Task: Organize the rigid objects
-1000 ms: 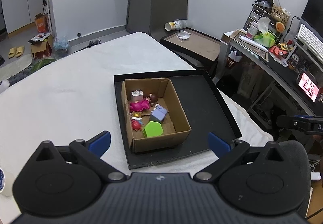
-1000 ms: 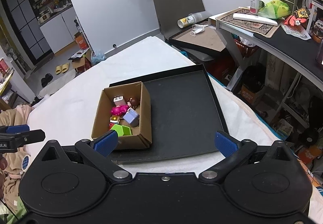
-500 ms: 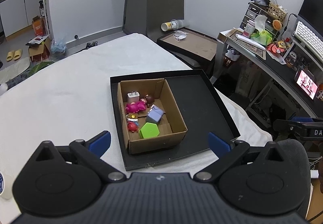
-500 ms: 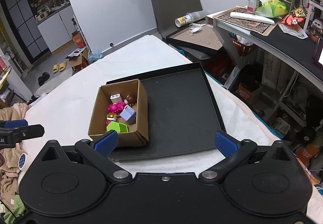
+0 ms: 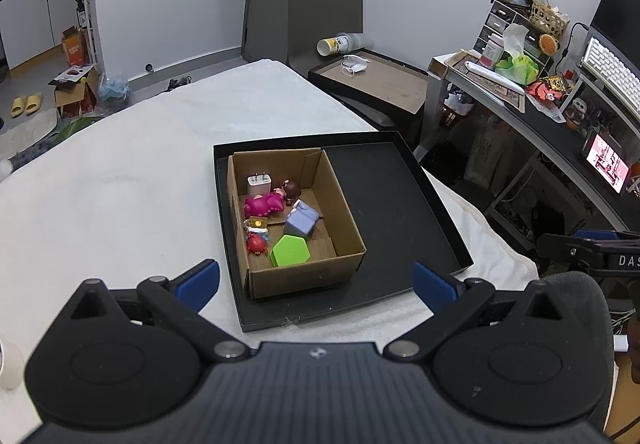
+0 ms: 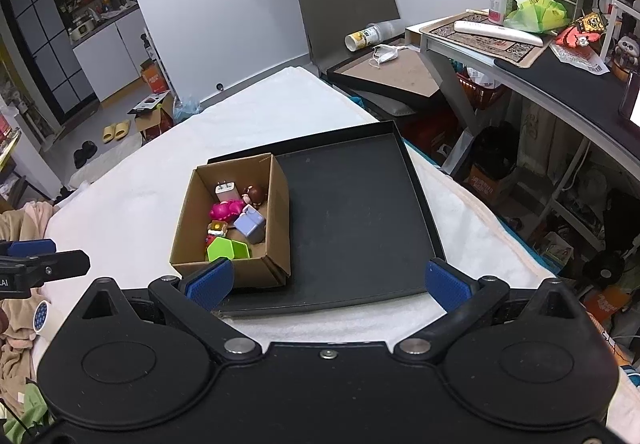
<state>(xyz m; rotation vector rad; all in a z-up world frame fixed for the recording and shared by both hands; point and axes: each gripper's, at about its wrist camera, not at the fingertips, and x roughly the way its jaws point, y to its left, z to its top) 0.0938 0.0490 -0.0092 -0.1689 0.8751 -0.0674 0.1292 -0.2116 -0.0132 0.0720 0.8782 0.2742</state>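
Observation:
A brown cardboard box [image 5: 344,220] [image 6: 280,204] stands in the left part of a shallow black tray [image 5: 400,204] [image 6: 360,212] on a white cloth-covered table [image 5: 120,184]. Inside lie a green hexagon block [image 5: 290,251] [image 6: 226,249], a lilac block [image 5: 301,221] [image 6: 250,224], a pink toy [image 5: 262,204] [image 6: 225,210], a white charger plug [image 5: 259,184], a red toy [image 5: 256,243] and a brown-haired figurine [image 5: 291,189]. My left gripper [image 5: 316,280] hovers open before the tray's near edge, holding nothing. My right gripper [image 6: 326,282] is open too, its left fingertip [image 6: 208,280] near the box's front corner.
A second black tray [image 5: 376,80] with a face mask and a tipped cup sits beyond the table, against a grey chair. A cluttered desk [image 6: 540,56] runs along the right. Floor with boxes and slippers lies far left. Beige clothing [image 6: 16,284] lies left of the right gripper.
Both grippers have pulled back and risen a little, so the box and tray look slightly smaller and farther. Both stay open; nothing in the box has moved.

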